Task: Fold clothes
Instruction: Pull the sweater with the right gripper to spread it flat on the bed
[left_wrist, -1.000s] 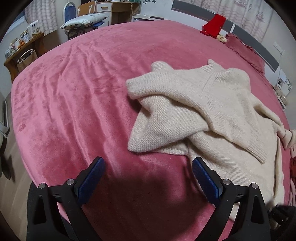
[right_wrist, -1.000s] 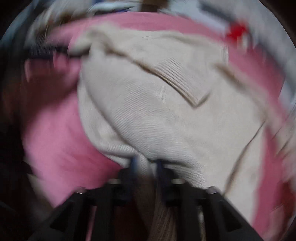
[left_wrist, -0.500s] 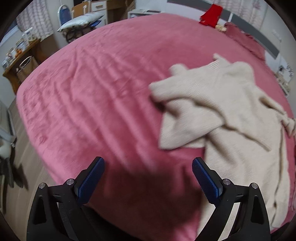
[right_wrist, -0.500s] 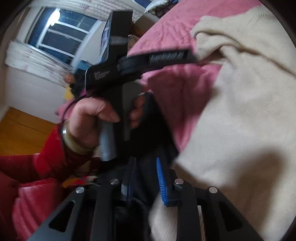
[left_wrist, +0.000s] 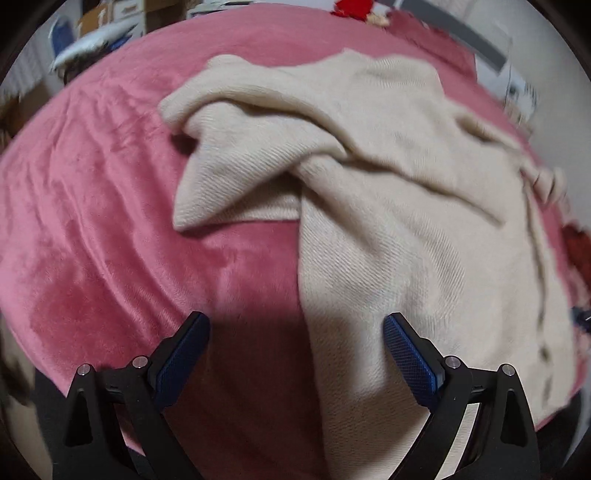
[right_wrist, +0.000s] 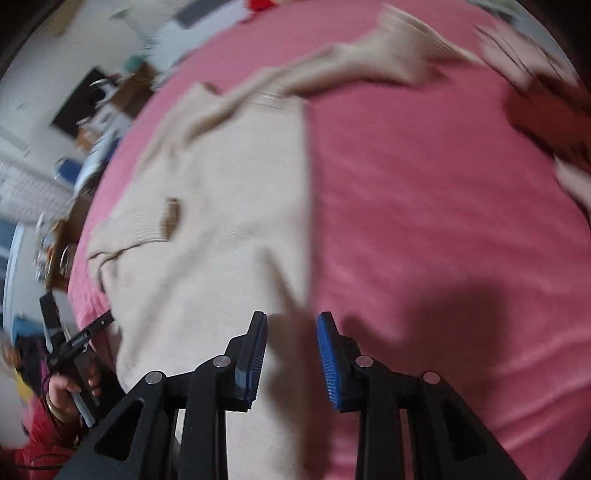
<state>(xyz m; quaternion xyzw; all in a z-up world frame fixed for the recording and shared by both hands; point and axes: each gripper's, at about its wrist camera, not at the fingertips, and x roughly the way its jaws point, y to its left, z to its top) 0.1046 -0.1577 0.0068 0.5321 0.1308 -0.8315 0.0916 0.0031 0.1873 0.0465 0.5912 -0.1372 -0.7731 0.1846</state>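
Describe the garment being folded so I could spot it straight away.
Look at the big pink blanket covering the bed. Lying on it is a cream knitted sweater, partly folded over itself. It is the only pale, ribbed thing on the pink.

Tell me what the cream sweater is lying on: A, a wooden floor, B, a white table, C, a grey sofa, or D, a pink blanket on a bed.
D: the sweater is spread over the pink blanket that covers the bed, with pink showing on both sides of it.
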